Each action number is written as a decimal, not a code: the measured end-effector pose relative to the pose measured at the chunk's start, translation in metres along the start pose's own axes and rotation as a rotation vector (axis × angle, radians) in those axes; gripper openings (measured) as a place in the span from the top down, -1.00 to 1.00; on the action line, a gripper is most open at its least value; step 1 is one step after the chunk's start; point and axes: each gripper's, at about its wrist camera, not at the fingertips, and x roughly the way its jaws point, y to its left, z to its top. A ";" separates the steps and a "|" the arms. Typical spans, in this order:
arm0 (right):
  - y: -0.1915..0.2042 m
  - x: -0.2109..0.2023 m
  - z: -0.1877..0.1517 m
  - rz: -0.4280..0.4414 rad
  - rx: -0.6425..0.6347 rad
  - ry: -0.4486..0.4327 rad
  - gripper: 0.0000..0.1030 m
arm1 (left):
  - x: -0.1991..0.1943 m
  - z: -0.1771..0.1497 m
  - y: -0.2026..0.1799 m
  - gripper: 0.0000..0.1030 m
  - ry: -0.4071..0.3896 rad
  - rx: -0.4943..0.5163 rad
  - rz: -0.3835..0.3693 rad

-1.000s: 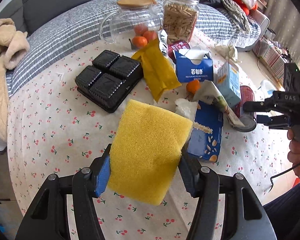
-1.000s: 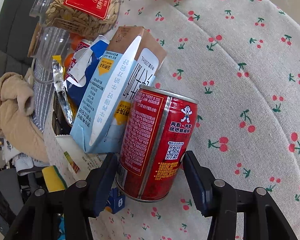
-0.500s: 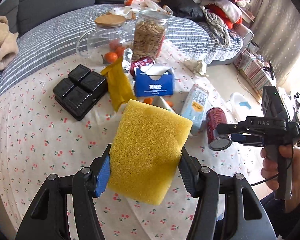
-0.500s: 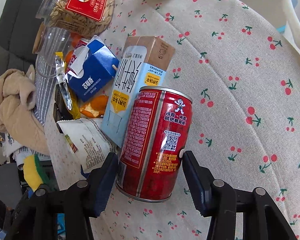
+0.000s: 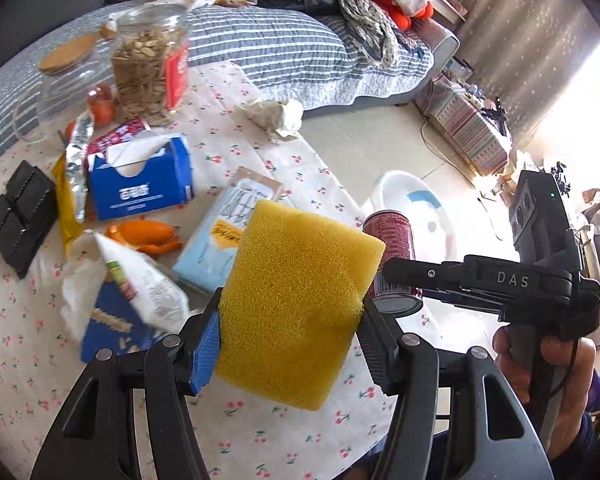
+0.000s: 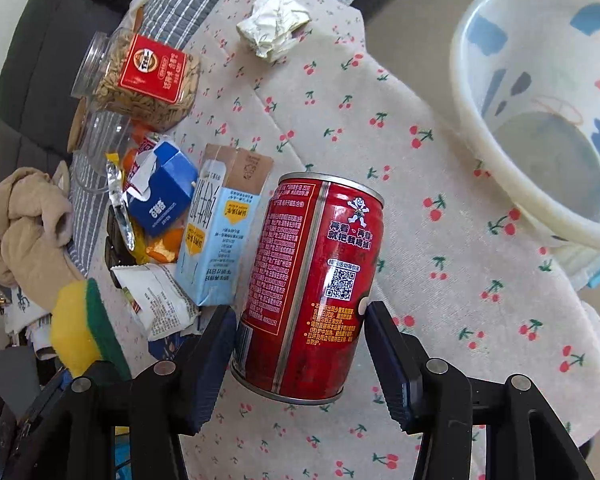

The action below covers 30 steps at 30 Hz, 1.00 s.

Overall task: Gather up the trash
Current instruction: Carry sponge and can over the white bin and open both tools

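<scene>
Right wrist view. The right gripper (image 6: 300, 344) clamps a red can (image 6: 310, 280) between both fingers, clear of the table. The can's long axis runs roughly from 6 toward 12 o'clock, tilted slightly toward 1 o'clock, the rimmed end that points away from the camera uppermost. At 2 o'clock stands a white plastic bin (image 6: 500, 168) on the floor beyond the table edge; what lies inside cannot be made out for certain. At 10 o'clock a clear jar (image 6: 140, 80) with a red label holds seeds. Beside it a glass jar (image 6: 100, 140) with a wooden lid holds orange fruit. A blue tissue box (image 6: 160, 200) shows white tissue at its torn top; a pale blue milk carton (image 6: 216, 240) lies just left of the can.

Left wrist view. The left gripper (image 5: 288, 328) is closed on a yellow sponge (image 5: 296, 304). The can appears at 3 o'clock of the sponge, near the table edge and the bin.

Surface and room. A round table under a cherry-print cloth (image 6: 440, 280) carries crumpled paper (image 6: 274, 24) at 12 o'clock and a white snack wrapper (image 6: 156, 296). A striped quilt (image 5: 280, 52) covers a sofa behind.
</scene>
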 end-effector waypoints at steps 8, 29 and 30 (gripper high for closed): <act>-0.067 -0.056 0.028 -0.051 0.085 -0.122 -0.11 | 0.075 0.029 -0.078 -0.23 0.075 -0.015 -0.151; -0.152 -0.063 0.072 -0.082 0.297 -0.144 -0.12 | 0.171 0.061 -0.131 -0.41 0.085 -0.110 -0.219; -0.152 -0.064 0.072 -0.091 0.301 -0.151 -0.12 | 0.172 0.062 -0.131 -0.42 0.089 -0.110 -0.219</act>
